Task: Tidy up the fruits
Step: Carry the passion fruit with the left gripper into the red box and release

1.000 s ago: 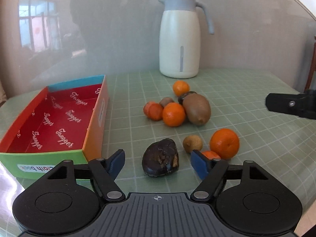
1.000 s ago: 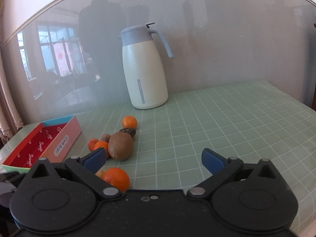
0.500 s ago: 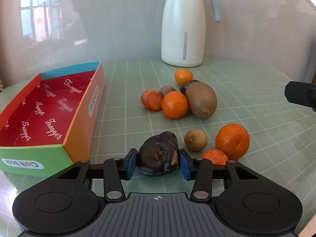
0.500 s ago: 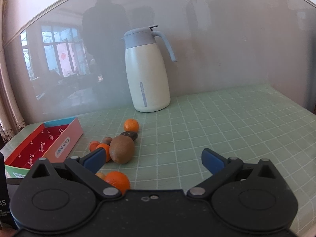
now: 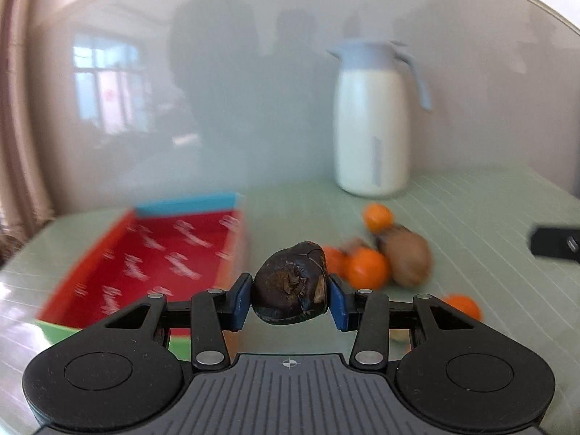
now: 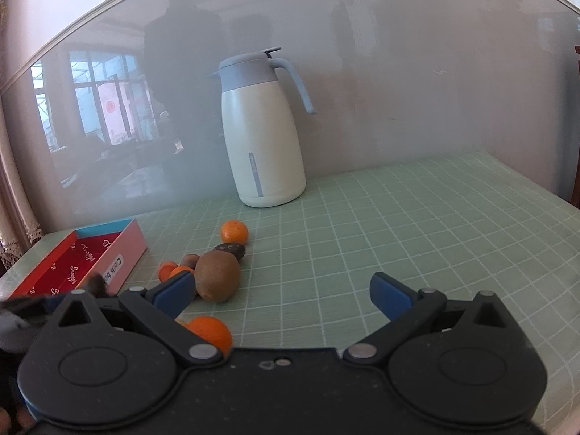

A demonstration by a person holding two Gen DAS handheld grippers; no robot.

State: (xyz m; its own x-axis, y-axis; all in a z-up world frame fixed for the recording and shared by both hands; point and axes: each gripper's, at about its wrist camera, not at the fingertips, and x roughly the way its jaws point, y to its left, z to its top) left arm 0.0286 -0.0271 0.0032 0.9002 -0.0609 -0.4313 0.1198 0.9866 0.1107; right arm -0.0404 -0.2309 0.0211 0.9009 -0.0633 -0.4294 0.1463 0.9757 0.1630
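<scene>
My left gripper (image 5: pixel 290 301) is shut on a dark wrinkled fruit (image 5: pixel 290 282), held clear of the table with both blue pads pressed against its sides. Behind and left of it lies the red-lined box (image 5: pixel 156 257), open at the top. A brown kiwi (image 5: pixel 407 259) and several oranges (image 5: pixel 366 267) lie to the right of the held fruit. My right gripper (image 6: pixel 281 291) stands open over bare tablecloth, nothing between its fingers. In the right wrist view the kiwi (image 6: pixel 217 276), an orange (image 6: pixel 235 232) and the box (image 6: pixel 108 253) sit ahead and to the left.
A white and grey thermos jug (image 6: pixel 261 145) stands at the back against a reflective wall panel. The green checked tablecloth (image 6: pixel 417 224) stretches out to the right. A near orange (image 6: pixel 210 331) lies just by the right gripper's left finger.
The left gripper closed on the dark fruit, lifted it off the table and tilted upward. The right gripper stayed still and open.
</scene>
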